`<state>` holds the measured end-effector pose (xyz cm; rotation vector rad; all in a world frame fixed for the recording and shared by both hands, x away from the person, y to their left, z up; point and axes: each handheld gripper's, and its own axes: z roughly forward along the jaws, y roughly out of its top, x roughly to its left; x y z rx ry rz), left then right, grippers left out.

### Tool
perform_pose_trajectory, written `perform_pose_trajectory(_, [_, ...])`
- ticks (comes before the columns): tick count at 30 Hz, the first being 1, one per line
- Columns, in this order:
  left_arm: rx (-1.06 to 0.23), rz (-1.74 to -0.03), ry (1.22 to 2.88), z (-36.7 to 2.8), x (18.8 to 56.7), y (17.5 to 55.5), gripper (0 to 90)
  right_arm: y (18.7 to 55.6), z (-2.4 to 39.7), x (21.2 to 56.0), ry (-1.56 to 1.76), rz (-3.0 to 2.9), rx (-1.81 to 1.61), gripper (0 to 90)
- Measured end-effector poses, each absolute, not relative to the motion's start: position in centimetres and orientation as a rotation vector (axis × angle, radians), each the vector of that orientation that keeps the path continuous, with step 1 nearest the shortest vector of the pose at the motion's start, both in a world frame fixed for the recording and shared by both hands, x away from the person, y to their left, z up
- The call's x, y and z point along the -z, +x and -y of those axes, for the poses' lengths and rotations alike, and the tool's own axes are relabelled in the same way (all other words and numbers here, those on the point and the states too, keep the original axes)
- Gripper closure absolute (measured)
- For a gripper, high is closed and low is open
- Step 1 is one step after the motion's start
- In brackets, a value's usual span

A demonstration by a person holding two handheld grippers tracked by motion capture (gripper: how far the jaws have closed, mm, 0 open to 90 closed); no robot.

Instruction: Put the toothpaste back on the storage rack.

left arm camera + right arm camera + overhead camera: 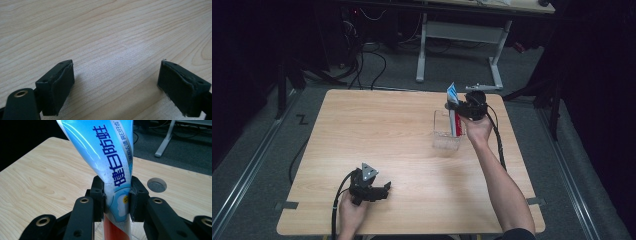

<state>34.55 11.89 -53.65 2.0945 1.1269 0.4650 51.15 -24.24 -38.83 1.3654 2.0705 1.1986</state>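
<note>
**Nearly there: toothpaste tube going into the clear cup**

Right now the right gripper (460, 111) is clamped on a toothpaste tube (110, 167), its two pads pressing the tube from either side just above the red lower part. In the high view the tube (454, 107) stands almost upright, its flat blue-and-white end pointing to about twelve o'clock and its red end already down inside a clear plastic cup (443, 135) that sits on the wooden table (377, 130) toward the two o'clock corner. Apart from the tube's lower end, the cup looks empty; whether the tube has reached the bottom I cannot tell through the clear wall.

The step in hand looks like placing the tube into the cup, and it seems well along. The next move probably calls for lowering the tube until it rests on the cup's floor or leans on the rim, then spreading the jaws and lifting straight away so the pads do not drag it back out or tip the light cup over.

Meanwhile the left gripper (379, 191) lies low at about seven o'clock on the table, well apart from the cup. Its jaws stand wide apart with bare wood between them, holding nothing.
</note>
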Motion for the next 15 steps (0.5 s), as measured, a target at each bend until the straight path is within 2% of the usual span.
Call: perform_pose_trajectory(15, [-0.465,-1.13,2.09,-11.86,53.67,34.54,14.0,50.45,24.36,39.86,1.336,-2.124,-1.148,69.2])
